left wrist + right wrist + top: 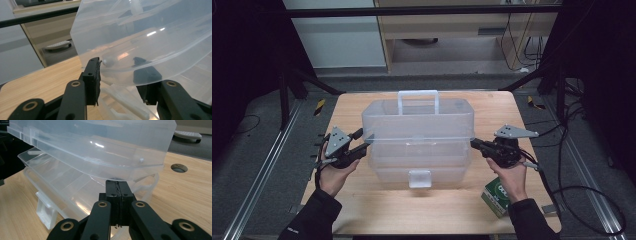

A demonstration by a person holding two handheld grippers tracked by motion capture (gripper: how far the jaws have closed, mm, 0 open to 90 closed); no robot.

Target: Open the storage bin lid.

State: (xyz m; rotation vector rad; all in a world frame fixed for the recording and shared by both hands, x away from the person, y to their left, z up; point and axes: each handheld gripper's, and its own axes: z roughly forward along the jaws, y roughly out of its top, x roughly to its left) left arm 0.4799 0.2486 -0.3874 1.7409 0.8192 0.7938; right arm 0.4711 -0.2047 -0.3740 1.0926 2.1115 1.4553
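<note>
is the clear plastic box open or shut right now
Open. The clear plastic storage box's lid is raised at a tilt, leaving a gap above the inner tray, with its front latch hanging free.

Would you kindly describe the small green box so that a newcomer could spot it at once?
Start at the wooden table with the clear plastic toolbox at its middle. Look to the table's near right corner, beside the person's right forearm: the green box sits there, the one coloured, opaque item on the tabletop.
</note>
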